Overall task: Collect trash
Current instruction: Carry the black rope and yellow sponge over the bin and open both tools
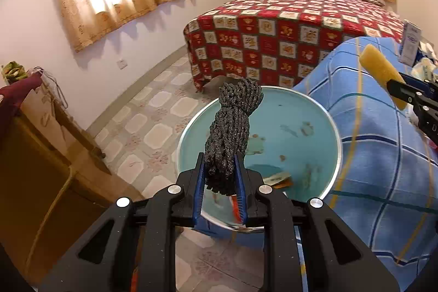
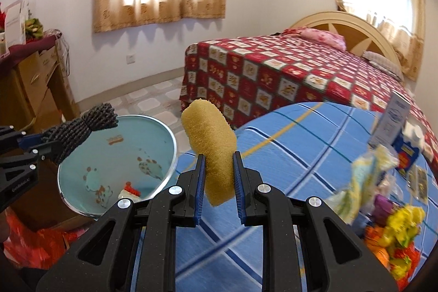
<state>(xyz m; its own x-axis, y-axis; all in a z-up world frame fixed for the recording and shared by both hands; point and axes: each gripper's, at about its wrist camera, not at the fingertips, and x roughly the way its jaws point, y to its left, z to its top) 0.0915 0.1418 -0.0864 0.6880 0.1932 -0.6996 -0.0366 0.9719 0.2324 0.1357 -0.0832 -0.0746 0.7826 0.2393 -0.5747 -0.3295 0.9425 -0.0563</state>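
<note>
Both jaws stand narrowly apart and clamped: the left gripper (image 1: 220,177) pinches a dark rope bundle (image 1: 232,125) hanging over the blue basin (image 1: 332,127), and the right gripper (image 2: 219,177) squeezes a yellow sponge (image 2: 212,136) above the blue checked cloth (image 2: 287,155) beside it. Most of the sponge juts past the pads, so a loose hold could drop it outside the basin.

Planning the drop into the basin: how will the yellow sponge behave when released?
The sponge looks soft: it pinches in between the right claw. Probably light, so it may bounce. Its rounded shape could roll inside the basin.
</note>
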